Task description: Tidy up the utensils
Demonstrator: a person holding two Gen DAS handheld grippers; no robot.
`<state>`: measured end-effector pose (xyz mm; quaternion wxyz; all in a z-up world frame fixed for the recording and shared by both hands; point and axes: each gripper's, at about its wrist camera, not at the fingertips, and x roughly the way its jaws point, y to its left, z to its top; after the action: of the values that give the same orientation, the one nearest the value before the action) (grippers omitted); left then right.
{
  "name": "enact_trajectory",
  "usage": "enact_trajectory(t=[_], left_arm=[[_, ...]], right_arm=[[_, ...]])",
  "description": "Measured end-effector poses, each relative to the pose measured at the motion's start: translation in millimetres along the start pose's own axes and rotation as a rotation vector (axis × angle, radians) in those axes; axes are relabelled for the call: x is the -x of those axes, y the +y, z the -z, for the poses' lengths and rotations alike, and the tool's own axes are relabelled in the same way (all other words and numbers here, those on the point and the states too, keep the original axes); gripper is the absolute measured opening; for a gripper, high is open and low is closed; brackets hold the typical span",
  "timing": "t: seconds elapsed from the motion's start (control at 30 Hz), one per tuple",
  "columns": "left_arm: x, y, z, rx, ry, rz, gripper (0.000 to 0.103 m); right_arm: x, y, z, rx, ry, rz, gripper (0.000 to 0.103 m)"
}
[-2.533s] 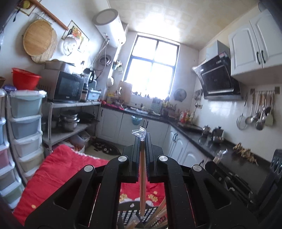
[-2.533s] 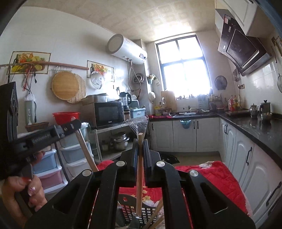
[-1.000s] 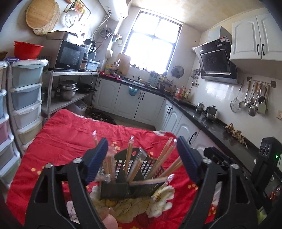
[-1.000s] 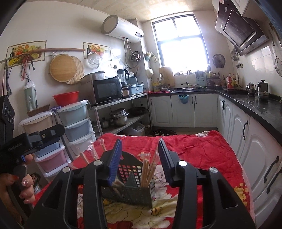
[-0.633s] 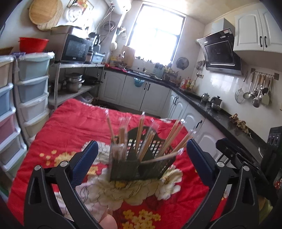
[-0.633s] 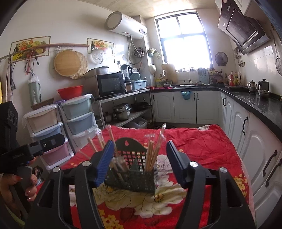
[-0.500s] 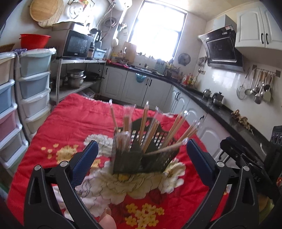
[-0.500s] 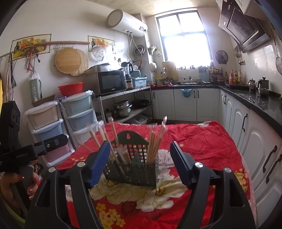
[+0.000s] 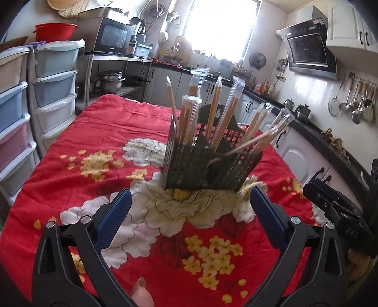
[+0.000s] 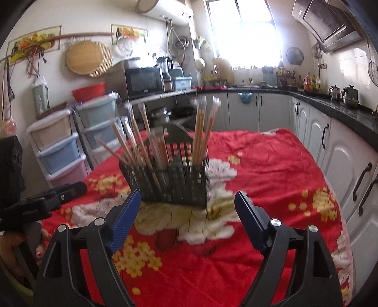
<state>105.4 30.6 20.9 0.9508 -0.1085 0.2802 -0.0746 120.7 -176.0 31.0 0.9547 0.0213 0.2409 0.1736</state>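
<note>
Left wrist view shows your left gripper [image 9: 189, 215] and right gripper [image 10: 187, 216] both released and empty before the basket [image 9: 208, 163] of wrapped chopsticks [image 9: 226, 118], so approach slowly without tipping it.

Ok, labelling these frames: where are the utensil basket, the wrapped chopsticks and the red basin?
utensil basket [image 9: 189, 165], left wrist view, front mesh wall
wrapped chopsticks [image 9: 213, 111], left wrist view, mid-shaft
red basin [image 10: 89, 92], right wrist view, outer side

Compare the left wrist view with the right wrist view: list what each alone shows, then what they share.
Left wrist only: hanging ladles on the tiled wall. Right wrist only: water heater, round woven trays. Both: the black mesh holder of wrapped chopsticks on the red floral cloth, with the left gripper and right gripper open and empty.
</note>
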Motion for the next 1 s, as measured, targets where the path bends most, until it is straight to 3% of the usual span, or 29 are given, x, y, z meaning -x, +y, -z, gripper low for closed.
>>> enact_trajectory(t=[0.2,0.4,0.57,0.83,1.0], left_arm=[[-2.2,-0.8,20.3,-0.014,-0.014,-0.027,0.092],[-0.7,-5.4,30.7,-0.041,-0.057,-0.045,0.092],[6.1,-8.0,32.6,-0.062,-0.118,-0.054,0.092],[16.9,-8.8,34.0,-0.063,-0.211,-0.052,0.092],[21.0,-9.5,38.0,-0.072,-0.252,-0.057,0.092]], right_arm=[[-6.7,4.5,23.3,0.013,0.035,0.025,0.087],[-5.3,5.7,36.9,0.014,0.0,0.064,0.095],[1.4,6.1,40.6,0.01,-0.06,0.073,0.096],[24.9,18.1,44.8,0.073,-0.245,0.117,0.097],[33.4,17.4,49.2,0.055,-0.316,0.123,0.097]])
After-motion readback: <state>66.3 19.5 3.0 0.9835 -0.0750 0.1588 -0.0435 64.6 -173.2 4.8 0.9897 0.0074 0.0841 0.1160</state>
